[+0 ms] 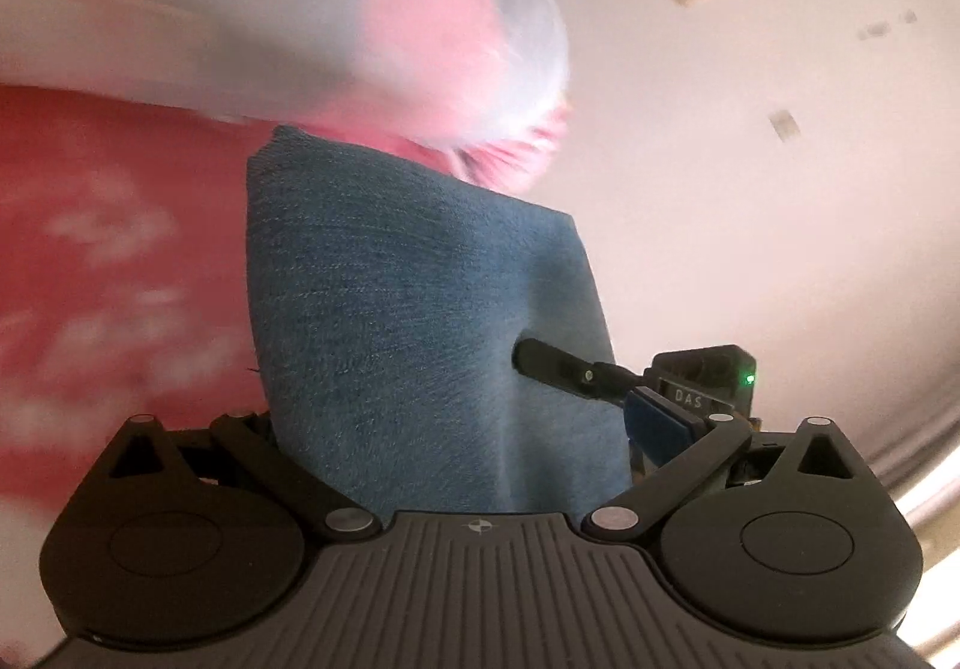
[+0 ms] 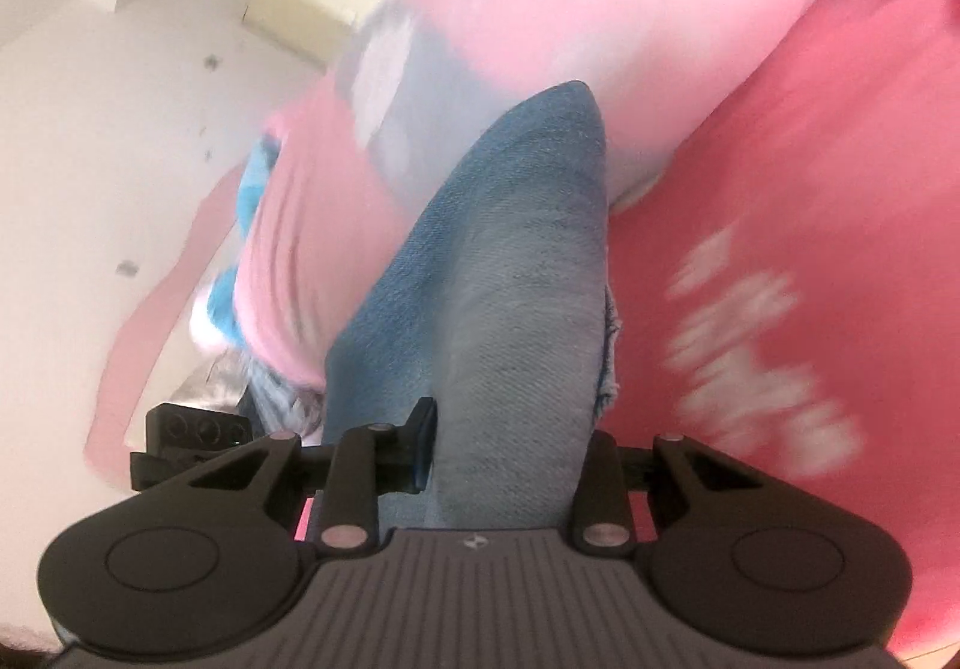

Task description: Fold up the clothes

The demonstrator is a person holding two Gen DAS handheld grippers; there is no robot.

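A folded blue denim garment (image 1: 408, 309) fills the left wrist view's middle. My left gripper (image 1: 450, 429) holds it with the jaws wide apart, the denim packed from pad to pad; the fingertips are hidden. To the right sits my right gripper (image 1: 699, 378), a black body with a green light, and its black finger presses into the denim. In the right wrist view the same denim (image 2: 516, 261) rises as a rounded fold out of my right gripper (image 2: 510, 447), which is shut on it. The left gripper's black body (image 2: 195, 429) shows at lower left.
A red cloth with white print (image 1: 90, 261) (image 2: 780, 309) lies beneath, blurred. Pink and white fabric (image 1: 390, 9) (image 2: 540, 9) is bunched beyond the denim, with a fluffy blue item (image 2: 252, 189) beside it. A white wall (image 1: 750, 189) stands behind.
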